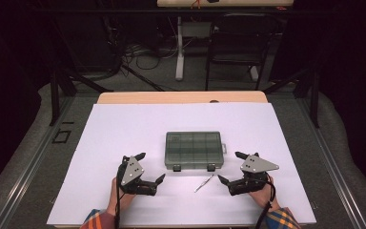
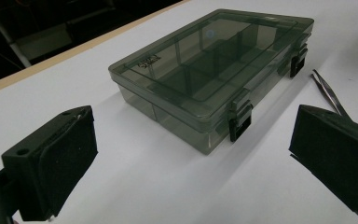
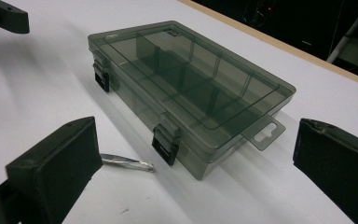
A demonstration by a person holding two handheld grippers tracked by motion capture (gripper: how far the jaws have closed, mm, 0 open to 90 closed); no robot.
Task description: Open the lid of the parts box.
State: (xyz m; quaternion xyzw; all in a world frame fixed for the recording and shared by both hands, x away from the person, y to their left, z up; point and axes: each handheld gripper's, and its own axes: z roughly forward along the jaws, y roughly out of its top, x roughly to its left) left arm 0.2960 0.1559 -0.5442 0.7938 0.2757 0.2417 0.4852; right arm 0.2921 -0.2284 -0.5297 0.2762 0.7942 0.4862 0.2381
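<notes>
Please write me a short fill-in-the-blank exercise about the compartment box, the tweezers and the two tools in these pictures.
1. The lid of the smoky transparent compartment box is ____.
2. The front of the box carries ____ black latches.
3. The metal tweezers lie on the white table between the box and the ____ tool.
4. The jaws of the left tool stand ____, holding nothing.

Missing words: closed; two; right; open
</notes>
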